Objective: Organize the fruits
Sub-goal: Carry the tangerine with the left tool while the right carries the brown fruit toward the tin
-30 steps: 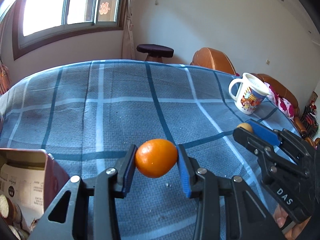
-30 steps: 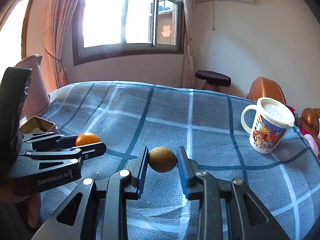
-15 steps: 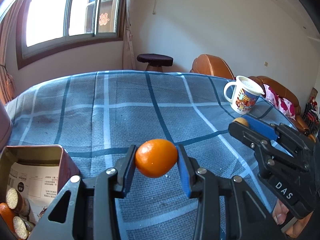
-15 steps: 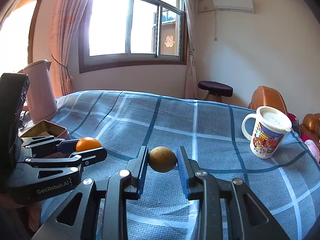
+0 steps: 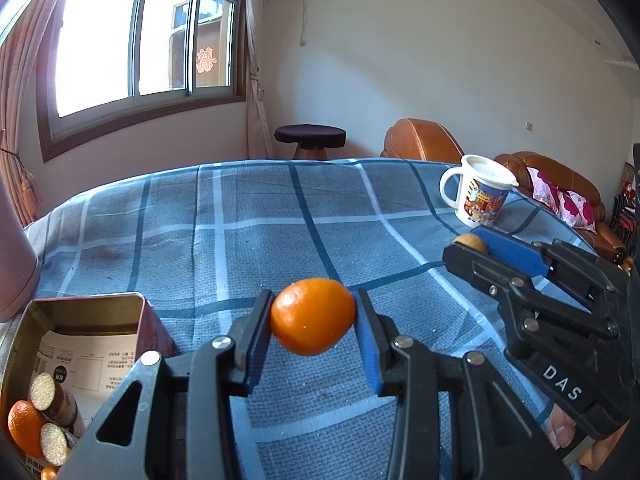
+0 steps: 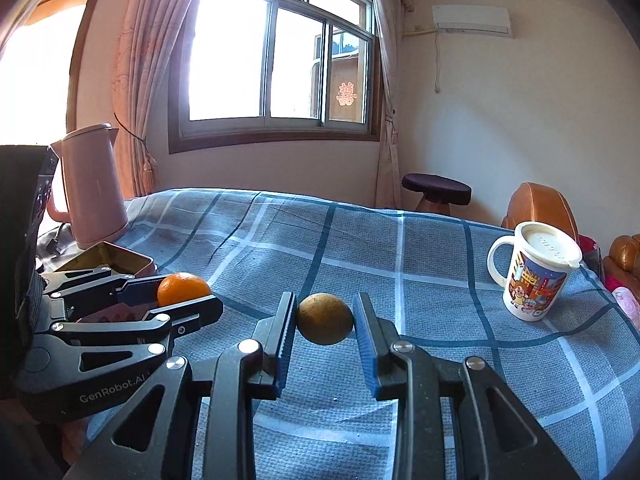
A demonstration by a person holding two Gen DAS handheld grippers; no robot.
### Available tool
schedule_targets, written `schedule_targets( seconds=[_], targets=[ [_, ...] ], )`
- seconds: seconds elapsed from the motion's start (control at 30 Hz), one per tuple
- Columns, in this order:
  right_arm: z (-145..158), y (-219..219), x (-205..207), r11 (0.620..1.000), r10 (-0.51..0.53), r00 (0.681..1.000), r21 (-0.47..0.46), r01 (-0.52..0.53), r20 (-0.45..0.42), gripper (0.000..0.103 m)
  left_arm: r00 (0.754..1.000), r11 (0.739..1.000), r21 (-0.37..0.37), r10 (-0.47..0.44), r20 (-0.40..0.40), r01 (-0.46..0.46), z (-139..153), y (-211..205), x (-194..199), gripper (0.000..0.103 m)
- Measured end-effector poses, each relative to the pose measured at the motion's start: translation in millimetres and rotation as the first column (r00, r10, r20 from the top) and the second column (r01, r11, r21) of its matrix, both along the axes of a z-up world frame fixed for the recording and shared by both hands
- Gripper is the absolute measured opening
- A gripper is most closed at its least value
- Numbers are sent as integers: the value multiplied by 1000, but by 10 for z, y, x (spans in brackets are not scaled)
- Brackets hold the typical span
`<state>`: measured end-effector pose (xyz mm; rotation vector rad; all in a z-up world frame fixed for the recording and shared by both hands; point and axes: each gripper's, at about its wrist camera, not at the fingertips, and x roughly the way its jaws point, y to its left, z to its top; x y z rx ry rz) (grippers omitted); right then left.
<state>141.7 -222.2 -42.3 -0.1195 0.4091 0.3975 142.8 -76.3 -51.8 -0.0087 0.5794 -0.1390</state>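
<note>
Both tongs have lifted a bit, so more of the open tin shows now, low and left of the left tongs. Those tongs are clamped on an orange, held above the blue checked tabletop. Beside them, the right tongs are clamped on a small brown fruit. A lidded mug stands far off to their right.

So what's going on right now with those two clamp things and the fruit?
Left gripper shut on orange fruit, held above the cloth. Right gripper shut on brown fruit. Open tin at left, already holding fruit. Nothing blocking.
</note>
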Motion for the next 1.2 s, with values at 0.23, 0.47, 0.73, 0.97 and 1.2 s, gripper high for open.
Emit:
schedule_targets(
  seconds=[0.23, 0.47, 0.73, 0.97, 1.2],
  targets=[
    [16, 13, -108, 1000, 6, 1000, 8, -6, 25, 31, 1000, 1000, -1, 8, 15, -8, 14, 25, -72, 41],
    [26, 14, -172, 1000, 11, 999, 14, -12, 42, 31, 999, 1000, 13, 10, 40, -10, 37, 20, -183, 41],
    [28, 12, -241, 999, 20, 998, 26, -21, 55, 31, 998, 1000, 26, -3, 56, 2, 56, 9, -308, 41],
    [40, 21, -308, 999, 28, 997, 31, -30, 70, 31, 997, 999, 40, -9, 75, 6, 76, 10, -404, 41],
    [46, 51, -392, 998, 43, 995, 33, -46, 85, 31, 996, 999, 40, -11, 86, 8, 90, 45, -493, 41]
  ],
)
